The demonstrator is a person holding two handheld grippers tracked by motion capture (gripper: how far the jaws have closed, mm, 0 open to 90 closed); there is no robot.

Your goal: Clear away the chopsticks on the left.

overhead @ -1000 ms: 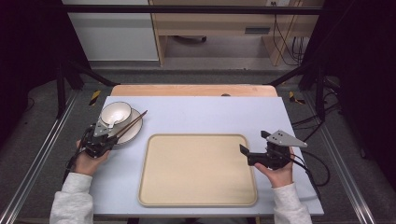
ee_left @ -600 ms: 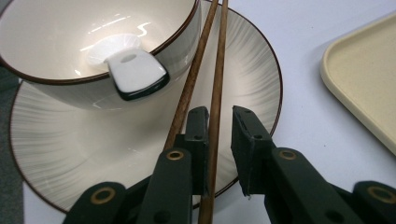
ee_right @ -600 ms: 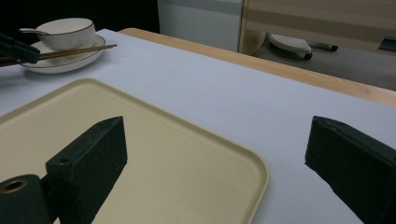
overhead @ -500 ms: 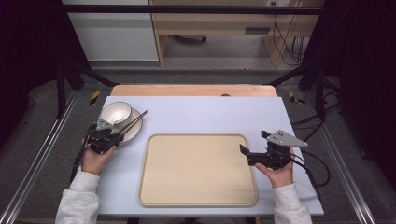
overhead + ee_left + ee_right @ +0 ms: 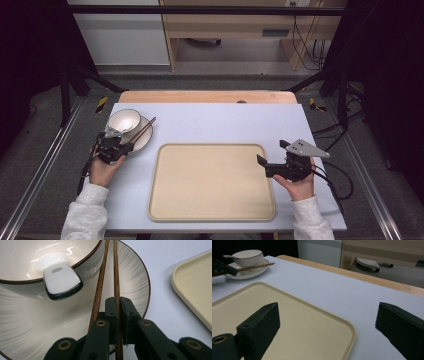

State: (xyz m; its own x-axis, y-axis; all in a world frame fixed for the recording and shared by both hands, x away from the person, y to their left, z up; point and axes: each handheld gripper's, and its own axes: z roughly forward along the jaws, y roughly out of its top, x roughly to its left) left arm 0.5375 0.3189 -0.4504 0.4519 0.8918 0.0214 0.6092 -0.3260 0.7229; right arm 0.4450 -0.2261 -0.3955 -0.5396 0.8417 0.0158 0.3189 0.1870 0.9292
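Clearly, one wooden chopstick (image 5: 116,272) is pinched between the jaws of the left gripper (image 5: 118,315), which are closed narrowly on it just above the near rim of the plate (image 5: 32,325). The second chopstick (image 5: 100,282) is left outside the grip, lying just beside the left jaw and angled toward the first so that the two nearly meet farther up. Both sticks are laid across the plate, beside the white bowl (image 5: 37,262), from which a spoon handle (image 5: 61,281) is seen projecting over the rim.

In the high view the left gripper (image 5: 112,147) is held at the near edge of the plate (image 5: 142,140), left of the beige tray (image 5: 210,182). The right gripper (image 5: 272,167) is held at the tray's right edge, its jaws spread wide with nothing between them.
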